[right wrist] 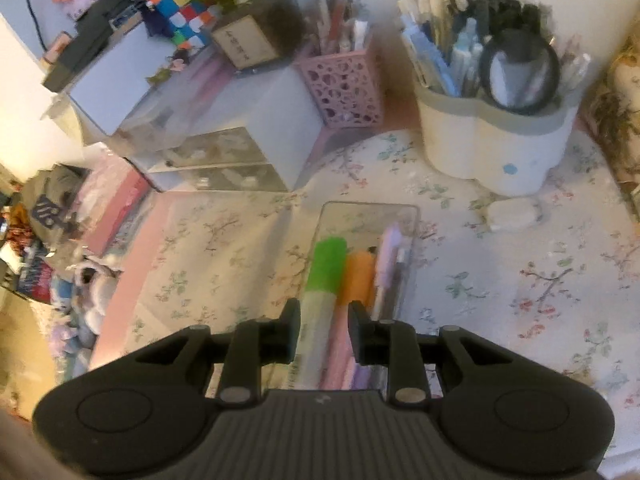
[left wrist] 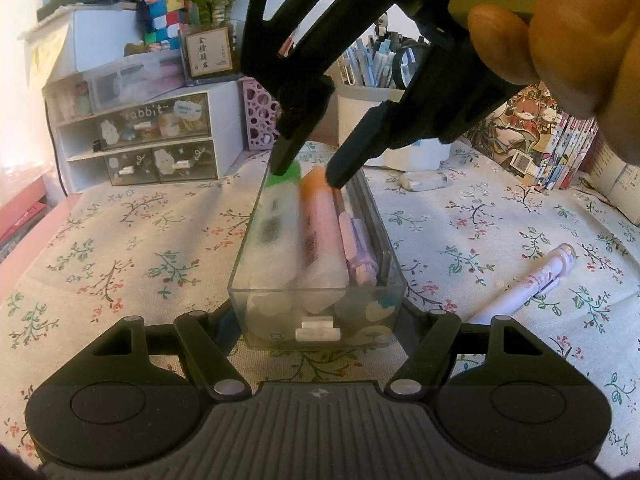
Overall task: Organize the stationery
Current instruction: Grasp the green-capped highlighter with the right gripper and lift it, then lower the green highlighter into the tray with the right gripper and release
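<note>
A clear plastic box [left wrist: 316, 300] stands on the floral cloth and holds a green-capped marker [left wrist: 276, 220], an orange-capped marker [left wrist: 320, 232] and a purple pen [left wrist: 358, 248]. My left gripper [left wrist: 318, 312] is shut on the box's near end. My right gripper [left wrist: 308, 172] hangs open over the box's far end, one finger on each side of the green marker's cap. In the right wrist view the right gripper [right wrist: 324, 320] straddles the green marker [right wrist: 324, 276], with the orange marker [right wrist: 358, 276] and the box [right wrist: 368, 216] beside it. A pink-white pen [left wrist: 532, 280] lies loose at the right.
A clear drawer unit [left wrist: 152, 140] and a pink pen cup [left wrist: 260, 120] stand at the back left. A white pen holder [right wrist: 496, 128] full of pens stands behind the box. A white eraser [left wrist: 424, 180] lies near it. Books [left wrist: 560, 148] line the right.
</note>
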`<state>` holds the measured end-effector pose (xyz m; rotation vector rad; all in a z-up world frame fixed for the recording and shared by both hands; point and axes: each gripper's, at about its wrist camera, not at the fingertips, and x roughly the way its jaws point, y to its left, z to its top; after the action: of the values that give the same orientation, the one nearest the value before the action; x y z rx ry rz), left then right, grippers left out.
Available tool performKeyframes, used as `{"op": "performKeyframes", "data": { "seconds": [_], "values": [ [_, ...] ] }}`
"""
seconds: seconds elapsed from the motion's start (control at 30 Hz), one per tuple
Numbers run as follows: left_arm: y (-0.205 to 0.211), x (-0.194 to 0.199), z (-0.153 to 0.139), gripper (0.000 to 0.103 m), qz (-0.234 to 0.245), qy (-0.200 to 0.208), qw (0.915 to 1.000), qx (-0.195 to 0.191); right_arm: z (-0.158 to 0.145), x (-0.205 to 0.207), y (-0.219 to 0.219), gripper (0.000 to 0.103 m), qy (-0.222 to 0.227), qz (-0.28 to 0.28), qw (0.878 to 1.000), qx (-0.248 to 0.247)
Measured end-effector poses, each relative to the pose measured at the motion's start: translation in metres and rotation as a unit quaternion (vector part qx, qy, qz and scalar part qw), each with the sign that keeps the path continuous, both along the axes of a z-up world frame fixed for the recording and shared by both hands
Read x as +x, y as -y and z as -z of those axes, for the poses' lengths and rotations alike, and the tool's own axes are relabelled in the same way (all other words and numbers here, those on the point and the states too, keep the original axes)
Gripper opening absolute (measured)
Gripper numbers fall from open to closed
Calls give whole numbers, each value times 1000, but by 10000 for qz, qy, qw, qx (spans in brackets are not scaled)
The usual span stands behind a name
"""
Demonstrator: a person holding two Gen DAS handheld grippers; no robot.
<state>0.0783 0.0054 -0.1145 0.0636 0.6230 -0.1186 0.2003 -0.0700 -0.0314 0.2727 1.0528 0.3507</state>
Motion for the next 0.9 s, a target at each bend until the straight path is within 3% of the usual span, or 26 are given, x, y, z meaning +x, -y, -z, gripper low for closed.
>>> {"op": "performKeyframes", "data": {
  "seconds": [0.23, 0.5, 0.7, 0.9],
  "values": [
    [0, 0, 0, 72, 2, 1, 10000, 3, -4, -4, 15, 18, 154, 29, 9991, 391],
    [0, 0, 0, 72, 2, 0, 10000, -5, -6, -16, 80, 18, 339, 821, 9930, 782],
    [0, 0, 0, 72, 0, 0, 10000, -12, 16, -35, 127, 18, 95, 1398, 9867, 828],
    [1, 0, 0, 72, 1, 2, 10000, -9, 36, -57, 144, 18, -374, 1496, 9842, 873]
  ]
}}
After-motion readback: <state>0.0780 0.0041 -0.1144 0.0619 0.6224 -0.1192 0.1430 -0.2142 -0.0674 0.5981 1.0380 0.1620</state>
